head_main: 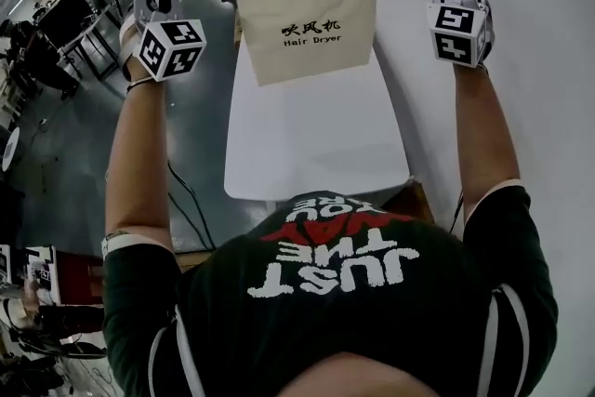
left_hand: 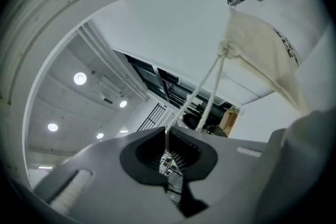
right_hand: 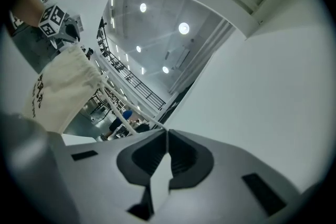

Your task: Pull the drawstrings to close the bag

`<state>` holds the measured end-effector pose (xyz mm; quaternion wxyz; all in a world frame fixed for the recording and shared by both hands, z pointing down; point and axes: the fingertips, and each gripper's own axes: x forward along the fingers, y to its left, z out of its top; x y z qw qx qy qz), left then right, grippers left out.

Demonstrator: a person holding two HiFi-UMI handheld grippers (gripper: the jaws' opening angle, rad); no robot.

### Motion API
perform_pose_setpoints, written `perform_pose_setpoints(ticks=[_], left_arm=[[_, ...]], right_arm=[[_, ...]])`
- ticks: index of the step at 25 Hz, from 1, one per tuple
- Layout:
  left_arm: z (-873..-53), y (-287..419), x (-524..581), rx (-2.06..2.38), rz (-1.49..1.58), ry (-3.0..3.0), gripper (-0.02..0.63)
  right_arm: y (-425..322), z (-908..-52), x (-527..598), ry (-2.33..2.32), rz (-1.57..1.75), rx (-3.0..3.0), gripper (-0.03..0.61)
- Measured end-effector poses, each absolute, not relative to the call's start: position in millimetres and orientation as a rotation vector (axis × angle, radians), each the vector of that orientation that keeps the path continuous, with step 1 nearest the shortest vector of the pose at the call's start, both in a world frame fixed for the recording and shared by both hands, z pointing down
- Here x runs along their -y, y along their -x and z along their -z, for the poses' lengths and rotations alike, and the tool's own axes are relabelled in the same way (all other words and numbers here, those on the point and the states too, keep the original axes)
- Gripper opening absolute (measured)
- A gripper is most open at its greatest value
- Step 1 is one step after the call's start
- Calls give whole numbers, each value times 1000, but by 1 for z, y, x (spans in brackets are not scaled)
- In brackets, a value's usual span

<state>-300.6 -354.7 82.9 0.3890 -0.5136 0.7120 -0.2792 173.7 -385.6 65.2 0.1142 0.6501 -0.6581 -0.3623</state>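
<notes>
The bag [head_main: 307, 14] hangs in the air between the two sets of fingers, above the white counter [head_main: 316, 144], and is carried only by its cords. The fingers [left_hand: 137, 153] of the left gripper [left_hand: 167, 152] are clamped on the left drawstring [left_hand: 215, 64], which runs taut from between them to the bunched neck of the bag. The fingers [right_hand: 140, 157] of the right gripper [right_hand: 165, 136] are likewise closed on the right drawstring [right_hand: 147, 122], which leads away from them toward the bag.

In the head view the cords are stretched nearly level, outward from the bag to each side. The mouth is gathered into pleats and no opening can be made out. The pulling is therefore judged to be done or almost done. At most a last tightening may be left, and it cannot be told whether the neck is fully shut.

On the cream cloth "吹风机" is printed in black, with "Hair Dryer" beneath it. On the person's dark shirt "JUST THE" can be read; the remaining words are foreshortened.
</notes>
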Motion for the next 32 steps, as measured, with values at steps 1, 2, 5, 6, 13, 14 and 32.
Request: perform_pose_setpoints(ticks=[1,2,5,6,13,14,32], left_arm=[[-83,303,355,-1816,717,1304,17],[-84,304,356,-1823,722,1308,15],[-87,307,356,-1845,727,1341,11],[-87,307,355,-1851,726,1349,11],[-84,304,355,-1884,683,1390,9],[-84,304,355,-1888,675,1396,9],[-91,307,371,-1904,656,1447,9]], right_arm=[[-178,-65,387,-1916,1056,1927,15],[-183,-65,388,-1928,1051,1923,15],[-192,-65,387,-1942,1066,1909,15],[-192,-65,387,-1937,1076,1910,15],[-194,-73,393,-1910,1065,1971,15],[-194,-74,395,-1907,1059,1978,15],[-191,-82,401,-1919,996,2026,15]])
